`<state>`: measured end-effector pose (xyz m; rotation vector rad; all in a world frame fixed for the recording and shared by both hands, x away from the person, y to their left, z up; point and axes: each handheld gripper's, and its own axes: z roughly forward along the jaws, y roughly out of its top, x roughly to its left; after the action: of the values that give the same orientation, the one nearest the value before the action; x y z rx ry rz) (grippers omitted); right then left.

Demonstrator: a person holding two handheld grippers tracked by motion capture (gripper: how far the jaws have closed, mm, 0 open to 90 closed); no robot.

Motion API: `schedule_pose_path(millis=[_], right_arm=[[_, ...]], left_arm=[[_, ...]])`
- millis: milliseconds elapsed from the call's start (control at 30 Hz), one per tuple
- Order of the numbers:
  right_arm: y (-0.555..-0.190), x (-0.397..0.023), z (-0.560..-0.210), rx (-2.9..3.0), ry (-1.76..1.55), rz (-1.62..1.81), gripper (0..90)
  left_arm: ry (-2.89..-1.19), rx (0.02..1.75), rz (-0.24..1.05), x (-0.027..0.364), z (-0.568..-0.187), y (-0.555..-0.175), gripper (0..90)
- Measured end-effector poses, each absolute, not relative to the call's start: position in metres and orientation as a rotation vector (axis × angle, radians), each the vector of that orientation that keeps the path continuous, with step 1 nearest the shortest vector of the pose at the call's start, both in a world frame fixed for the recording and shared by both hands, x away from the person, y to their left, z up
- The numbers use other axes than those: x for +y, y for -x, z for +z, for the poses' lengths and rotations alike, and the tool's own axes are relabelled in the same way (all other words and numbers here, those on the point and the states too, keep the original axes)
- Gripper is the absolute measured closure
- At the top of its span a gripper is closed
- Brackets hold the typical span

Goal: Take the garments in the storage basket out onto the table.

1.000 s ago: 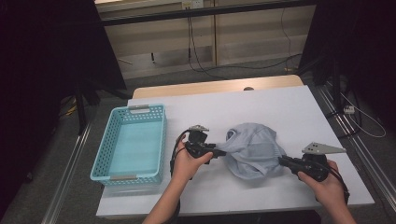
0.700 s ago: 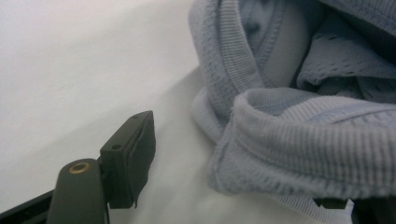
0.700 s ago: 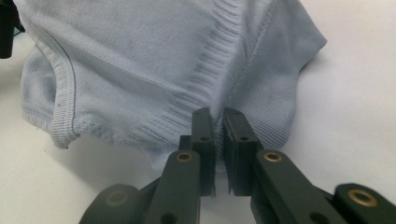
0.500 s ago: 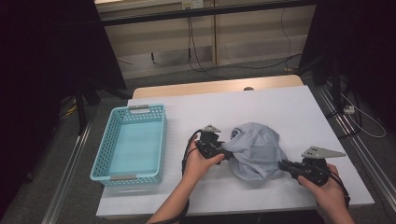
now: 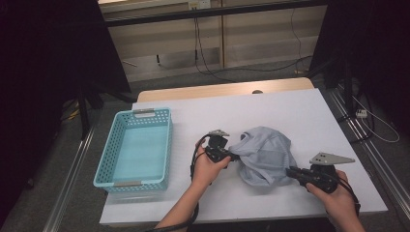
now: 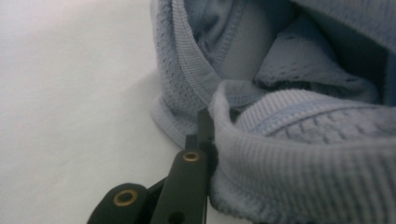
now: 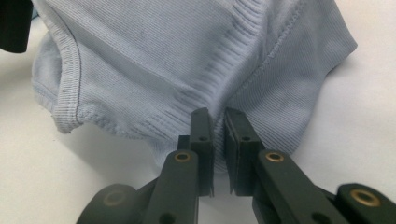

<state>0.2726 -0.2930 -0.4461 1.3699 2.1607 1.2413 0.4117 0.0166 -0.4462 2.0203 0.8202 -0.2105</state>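
A light blue knitted garment [image 5: 267, 153] lies bunched on the white table [image 5: 290, 111]. My left gripper [image 5: 234, 156] is at its left side. In the left gripper view the jaws [image 6: 211, 131] have just closed, and they pinch a ribbed hem of the garment [image 6: 299, 140]; one jaw is hidden under the cloth. My right gripper [image 5: 291, 172] is at the garment's near right edge. In the right gripper view its jaws [image 7: 218, 117] are shut on a fold of the garment [image 7: 187, 56].
A light blue plastic basket [image 5: 112, 164] stands empty at the table's left. The table's wooden far edge [image 5: 217, 91] runs behind it. Cables lie on the floor beyond [image 5: 208, 58]. Metal rails flank the table on both sides.
My left gripper has moved right to the garment's left edge and closed on its hem. The garment has bunched up a little. The right gripper has kept still.
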Motion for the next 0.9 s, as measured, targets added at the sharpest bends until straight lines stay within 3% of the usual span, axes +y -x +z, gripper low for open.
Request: schedule_pose_path(millis=[300,700,767,867,900], right_arm=[[-0.271,-0.289,-0.443,2.192,-1.337,1.319,84.2],[-0.271,-0.286,-0.446,2.265,-1.334,1.271,82.8],[-0.272,-0.287,-0.446,2.245,-1.322,1.266,76.5],[-0.276,-0.289,-0.443,2.175,-1.337,1.262,52.7],[-0.278,-0.289,-0.440,2.139,-1.348,1.267,49.2]], left_arm=[[-1.944,0.848,-0.145,0.048,-0.419,-0.416,88.3],[-2.016,0.821,-0.132,0.047,-0.416,-0.406,88.2],[-2.016,0.820,-0.134,0.047,-0.416,-0.405,88.1],[-2.015,0.824,-0.140,0.049,-0.418,-0.405,88.2],[-2.018,0.828,-0.140,0.050,-0.418,-0.404,88.2]])
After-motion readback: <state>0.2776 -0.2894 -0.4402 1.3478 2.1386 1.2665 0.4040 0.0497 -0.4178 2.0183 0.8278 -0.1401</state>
